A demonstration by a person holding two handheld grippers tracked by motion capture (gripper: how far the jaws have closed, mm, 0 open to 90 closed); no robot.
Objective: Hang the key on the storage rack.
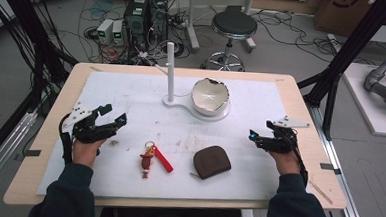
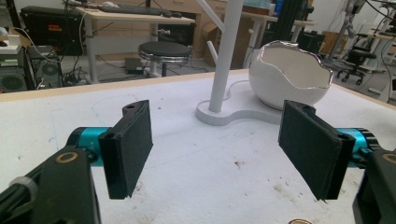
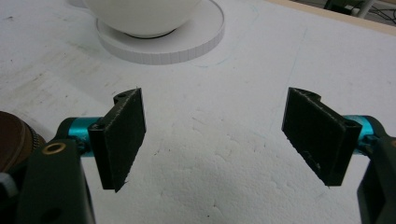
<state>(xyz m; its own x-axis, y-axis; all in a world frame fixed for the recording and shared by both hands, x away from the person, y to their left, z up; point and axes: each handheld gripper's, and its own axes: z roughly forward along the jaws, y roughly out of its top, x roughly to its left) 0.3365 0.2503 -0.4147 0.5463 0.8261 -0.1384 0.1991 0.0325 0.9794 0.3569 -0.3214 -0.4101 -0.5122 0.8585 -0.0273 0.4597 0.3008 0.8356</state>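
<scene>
**A padded table with a few small things on it**

The table (image 1: 301,101) has a pale wooden top, nearly covered by a white foam sheet (image 1: 131,98) that is scuffed and smudged toward the middle. At the far centre sits a white stand (image 1: 171,72) with an upright post, and a cracked-egg-shaped white bowl (image 1: 210,96) rests on its round base. Nearer the person lie a keychain (image 1: 151,159) with a red strap and, just to its right, a brown pouch (image 1: 211,161).
</scene>
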